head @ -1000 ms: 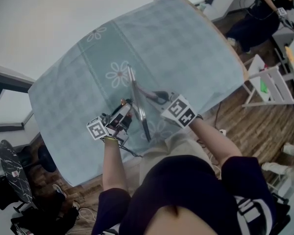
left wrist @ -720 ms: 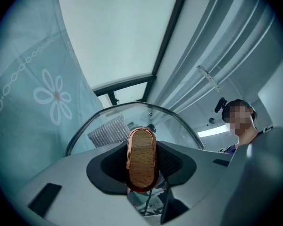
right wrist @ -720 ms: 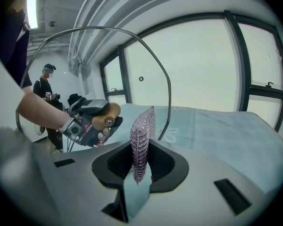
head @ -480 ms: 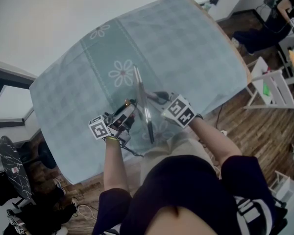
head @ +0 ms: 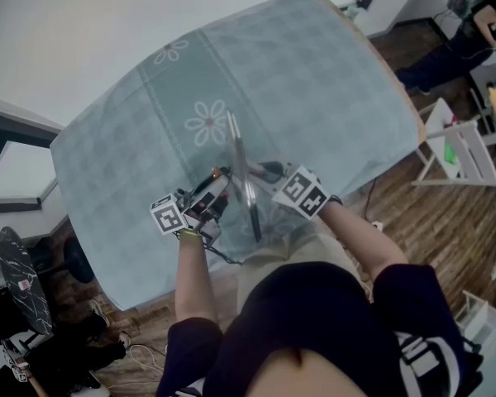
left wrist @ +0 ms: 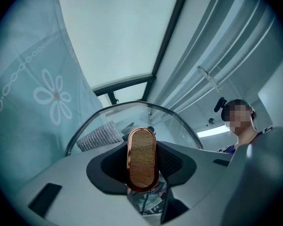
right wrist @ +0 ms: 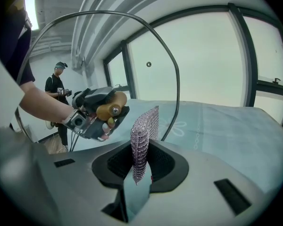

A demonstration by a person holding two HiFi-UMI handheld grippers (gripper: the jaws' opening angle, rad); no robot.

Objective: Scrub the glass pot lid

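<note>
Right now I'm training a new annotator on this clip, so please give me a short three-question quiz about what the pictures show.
1. True or false: the glass lid lies flat on the tablecloth.
2. What do the left tongs grip? A: the lid's rim. B: its wooden knob. C: the tablecloth.
3. Fill in the blank: the right tongs pinch a silvery metal-mesh ____.

Key
1. False: it stands on edge, held up between the two grippers.
2. B.
3. scrubber.
</note>
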